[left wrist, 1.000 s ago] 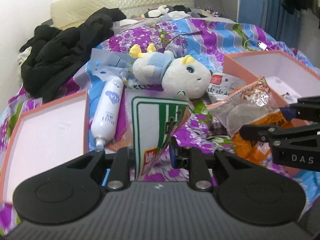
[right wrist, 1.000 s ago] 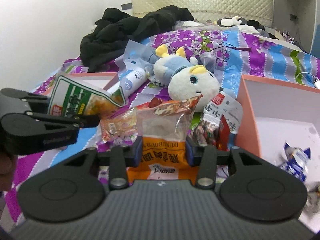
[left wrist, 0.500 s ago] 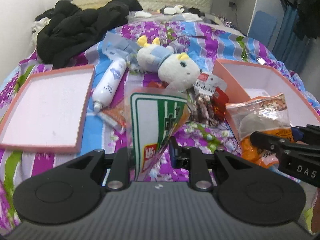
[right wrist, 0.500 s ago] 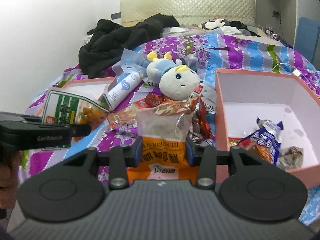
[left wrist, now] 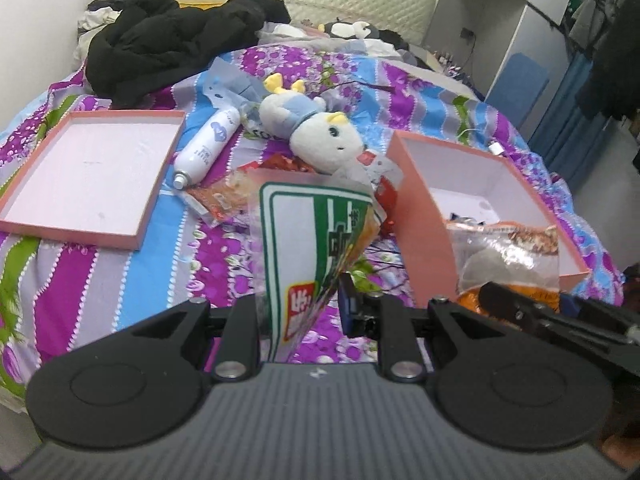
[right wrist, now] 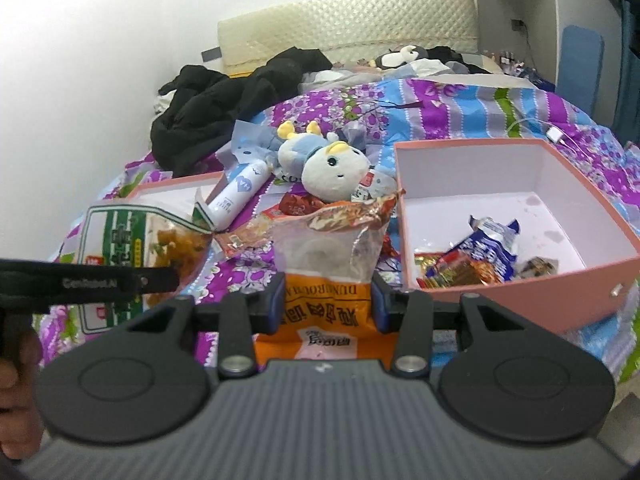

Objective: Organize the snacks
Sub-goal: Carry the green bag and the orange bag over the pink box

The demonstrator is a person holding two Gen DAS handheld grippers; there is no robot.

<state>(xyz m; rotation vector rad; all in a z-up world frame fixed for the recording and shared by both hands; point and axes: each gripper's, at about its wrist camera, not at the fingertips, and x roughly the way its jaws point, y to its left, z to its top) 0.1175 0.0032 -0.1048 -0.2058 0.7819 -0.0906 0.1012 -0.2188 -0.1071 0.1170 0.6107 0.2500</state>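
My left gripper (left wrist: 300, 304) is shut on a green-and-white snack bag (left wrist: 312, 240), held upright above the bedspread; the same bag (right wrist: 132, 240) shows at the left of the right wrist view. My right gripper (right wrist: 326, 306) is shut on an orange-and-clear snack bag (right wrist: 326, 276), seen again at the right edge of the left wrist view (left wrist: 508, 256). A pink open box (right wrist: 520, 280) stands to the right and holds several snack packets (right wrist: 476, 256). More loose snack packets (left wrist: 218, 200) lie on the bed between the box and its lid.
A shallow pink lid (left wrist: 88, 172) lies at the left. A white spray bottle (left wrist: 206, 142), a plush toy (left wrist: 316, 132) and a heap of black clothes (left wrist: 172, 36) lie behind. The striped purple bedspread (left wrist: 120, 272) covers the bed. A hand (right wrist: 16, 408) shows at the lower left.
Both grippers have pulled back and risen with their bags still gripped. The bed looks farther away, and the pink box's inside now shows fully in the right wrist view.
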